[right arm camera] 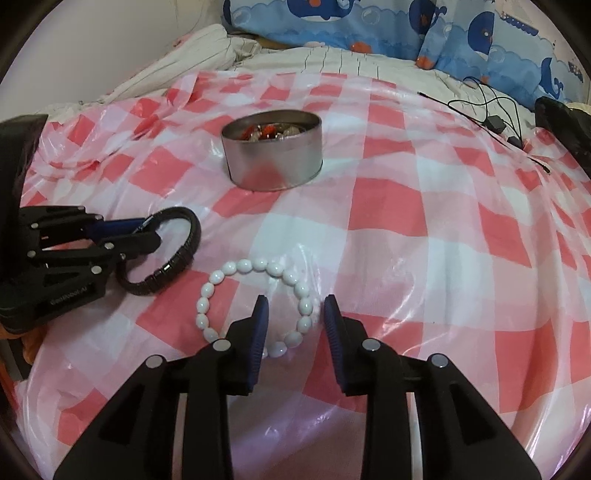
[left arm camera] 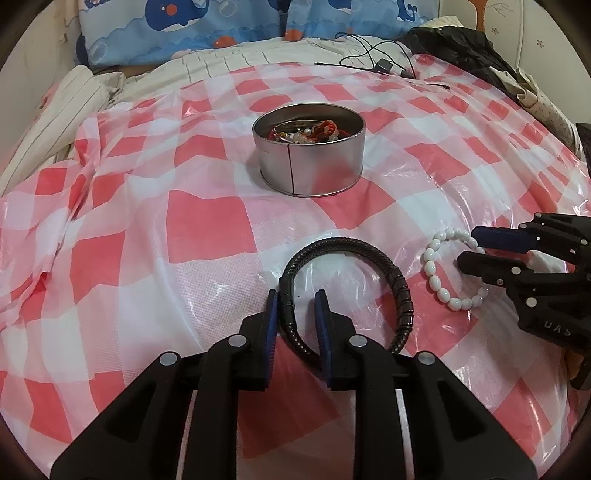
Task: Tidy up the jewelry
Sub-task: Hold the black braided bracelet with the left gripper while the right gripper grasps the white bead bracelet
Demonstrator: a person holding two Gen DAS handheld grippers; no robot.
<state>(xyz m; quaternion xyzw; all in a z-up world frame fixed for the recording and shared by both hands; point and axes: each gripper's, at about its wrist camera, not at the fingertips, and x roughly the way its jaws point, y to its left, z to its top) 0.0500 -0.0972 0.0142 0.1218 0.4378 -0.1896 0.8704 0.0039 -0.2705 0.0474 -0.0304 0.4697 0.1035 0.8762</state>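
I'm looking down both wrist cams at a bed w/ a red-and-white checked plastic sheet (left arm camera: 207,221) spread over it. Far side: whale-print pillows (left arm camera: 177,29), a black cable w/ small adapter (left arm camera: 384,66), dark clothing (left arm camera: 461,44) at the right edge; none of it lies btwn my tools and the tin. The round metal tin (left arm camera: 310,166) sits upright mid-sheet, open-topped, already holding a tangle of red cord and pale beads, can't make out single pieces. Nearer me, the black braided bracelet (left arm camera: 402,291) lies flat; my left gripper (left arm camera: 295,306) straddles its clasp end, jaws a little apart, pads either side but not pressing. Just beside it lies the white bead bracelet (right arm camera: 236,269); my right gripper (right arm camera: 295,310) has one side of the loop btwn its jaws, which stand apart w/ clear gaps to the beads. The two tools sit close together, side by side.
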